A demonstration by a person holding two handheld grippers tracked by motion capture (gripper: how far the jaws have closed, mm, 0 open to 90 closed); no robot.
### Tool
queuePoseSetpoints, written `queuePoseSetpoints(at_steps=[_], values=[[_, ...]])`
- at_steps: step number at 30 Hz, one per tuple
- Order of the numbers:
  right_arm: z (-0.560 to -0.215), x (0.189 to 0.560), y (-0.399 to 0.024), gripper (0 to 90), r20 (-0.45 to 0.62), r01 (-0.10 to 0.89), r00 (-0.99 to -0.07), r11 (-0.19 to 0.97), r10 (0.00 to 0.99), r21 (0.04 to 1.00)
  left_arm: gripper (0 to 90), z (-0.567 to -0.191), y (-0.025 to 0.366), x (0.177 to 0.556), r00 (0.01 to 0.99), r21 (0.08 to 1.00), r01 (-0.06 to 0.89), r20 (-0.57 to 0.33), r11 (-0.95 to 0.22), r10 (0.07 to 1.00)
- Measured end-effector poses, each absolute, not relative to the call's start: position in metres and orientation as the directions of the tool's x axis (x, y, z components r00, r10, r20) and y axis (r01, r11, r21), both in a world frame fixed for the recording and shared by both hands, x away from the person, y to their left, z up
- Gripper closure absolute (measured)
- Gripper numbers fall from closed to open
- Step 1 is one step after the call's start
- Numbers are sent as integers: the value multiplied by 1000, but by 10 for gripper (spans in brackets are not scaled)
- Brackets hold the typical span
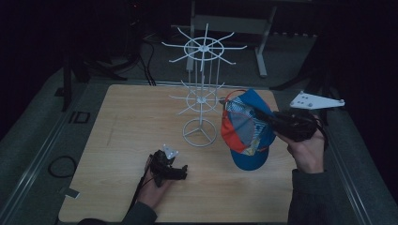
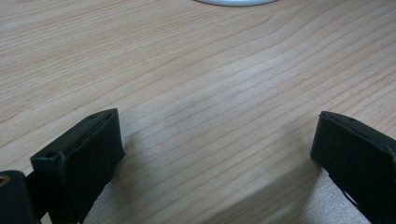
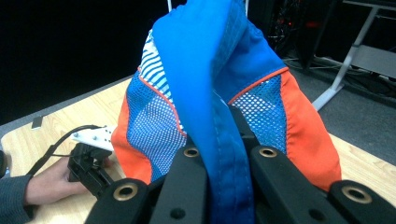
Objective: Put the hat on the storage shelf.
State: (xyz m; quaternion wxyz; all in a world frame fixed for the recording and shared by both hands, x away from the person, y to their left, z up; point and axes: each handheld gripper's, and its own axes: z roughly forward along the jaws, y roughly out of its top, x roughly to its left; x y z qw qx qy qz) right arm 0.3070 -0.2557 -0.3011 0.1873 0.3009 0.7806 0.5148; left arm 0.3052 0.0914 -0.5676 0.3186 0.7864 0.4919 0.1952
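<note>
The right gripper [image 1: 263,116] has its fingers pinching the blue fabric of a blue, orange and white mesh cap [image 1: 244,129], and the right gripper view shows that fabric [image 3: 219,140] squeezed tight between the two black jaws. The cap hangs lifted off the surface [image 1: 122,122], just right of the white wire rack [image 1: 202,93] and about level with the rack's lower ring of hooks. So the pick-up looks done; what seems left is carrying the cap the short way left and slipping it over one of the hooks, none of which bears anything yet. The cap does not touch the rack as far as the high view shows.

The left gripper [image 1: 180,172] rests on the near middle of the surface with its fingers spread wide and nothing between them; its own view shows bare wood grain [image 2: 210,93] and the rim of the rack's round base [image 2: 236,2] at the far edge.
</note>
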Motion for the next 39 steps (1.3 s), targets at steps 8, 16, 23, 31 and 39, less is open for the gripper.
queuePoseSetpoints(at_steps=[8,16,23,31,39], values=[[-295,308,-257,885,13,267,-749,283,663,921,26,-568,91,305,440,693,649,-6,-313,898],[-291,311,-258,884,20,262,-749,269,662,927,26,-568,91,305,439,693,649,-6,-313,898],[-289,313,-257,885,14,256,-752,273,659,927,26,-568,91,305,439,693,649,-6,-313,898],[-284,314,-257,885,9,246,-752,269,659,931,26,-568,91,305,439,693,650,-6,-313,898],[-277,314,-260,885,7,232,-755,259,655,938,26,-568,91,305,440,693,650,-7,-313,898]])
